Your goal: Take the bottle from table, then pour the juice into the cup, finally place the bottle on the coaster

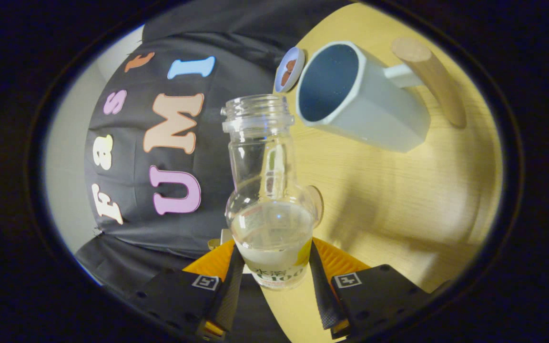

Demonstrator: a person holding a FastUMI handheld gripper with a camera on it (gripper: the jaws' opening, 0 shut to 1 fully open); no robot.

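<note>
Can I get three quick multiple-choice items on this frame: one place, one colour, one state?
1. Where is the bottle?
A. between the gripper fingers
B. inside the cup
C. lying on the table

2. What colour is the inside of the cup?
A. red
B. dark blue
C. yellow

3. How is the bottle's mouth?
A. capped
B. open, no cap
C. wrapped in foil

Key: 1 A, both fingers press on the bottle's sides. 2 B, the cup's open mouth shows a dark blue inside within pale walls. 3 B, the threaded neck is bare and open.
</note>
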